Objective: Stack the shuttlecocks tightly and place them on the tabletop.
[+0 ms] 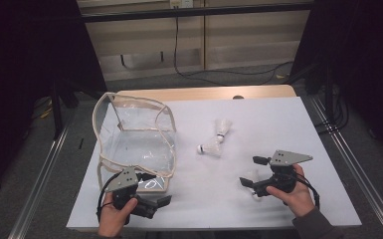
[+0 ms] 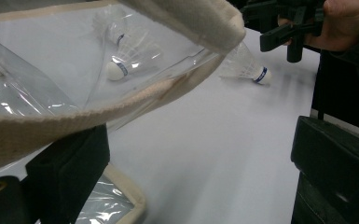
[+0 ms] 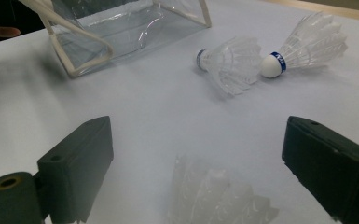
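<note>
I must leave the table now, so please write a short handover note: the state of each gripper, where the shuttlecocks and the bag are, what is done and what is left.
Left gripper: holds the rim of the clear bag near its front corner, keeping the mouth up.
Right gripper: open, fingers on either side of the near shuttlecock, not pressing on it.
Two other shuttlecocks lie together on the white table, right of the bag.
Done: I see no shuttlecock in the bag.
Left: probably close on the near one, put it in the bag, then the other two.
</note>
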Tool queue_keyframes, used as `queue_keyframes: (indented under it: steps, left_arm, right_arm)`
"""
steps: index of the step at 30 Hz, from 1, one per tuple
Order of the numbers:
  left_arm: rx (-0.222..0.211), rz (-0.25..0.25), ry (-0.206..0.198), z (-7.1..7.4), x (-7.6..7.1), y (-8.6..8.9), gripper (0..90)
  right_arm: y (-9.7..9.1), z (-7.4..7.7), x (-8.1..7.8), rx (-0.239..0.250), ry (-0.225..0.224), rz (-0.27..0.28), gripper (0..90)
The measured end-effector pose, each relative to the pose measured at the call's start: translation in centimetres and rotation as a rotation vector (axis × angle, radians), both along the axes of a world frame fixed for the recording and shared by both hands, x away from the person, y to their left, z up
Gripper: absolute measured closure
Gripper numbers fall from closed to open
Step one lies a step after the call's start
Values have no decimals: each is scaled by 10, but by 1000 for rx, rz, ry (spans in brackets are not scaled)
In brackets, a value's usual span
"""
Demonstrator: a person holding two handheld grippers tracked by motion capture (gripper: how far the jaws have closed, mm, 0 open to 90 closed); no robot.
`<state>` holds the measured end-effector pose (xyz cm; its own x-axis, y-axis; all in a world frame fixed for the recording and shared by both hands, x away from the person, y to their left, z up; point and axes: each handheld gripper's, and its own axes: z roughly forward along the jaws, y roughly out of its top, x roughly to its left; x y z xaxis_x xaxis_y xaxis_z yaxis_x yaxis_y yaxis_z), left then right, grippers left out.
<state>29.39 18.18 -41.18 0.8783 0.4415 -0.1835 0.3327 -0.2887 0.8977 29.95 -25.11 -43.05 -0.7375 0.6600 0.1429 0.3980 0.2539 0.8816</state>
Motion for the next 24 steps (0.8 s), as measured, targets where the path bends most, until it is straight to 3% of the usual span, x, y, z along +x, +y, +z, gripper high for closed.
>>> queue_keyframes:
  steps: [5, 24]
  left_arm:
    - [-1, 0, 0, 0, 0, 0, 47]
    - [1, 2, -2, 0, 0, 0, 48]
  right_arm:
    - [0, -2, 1, 2, 2, 1, 132]
    - [-3, -4, -1, -61, 8, 49, 261]
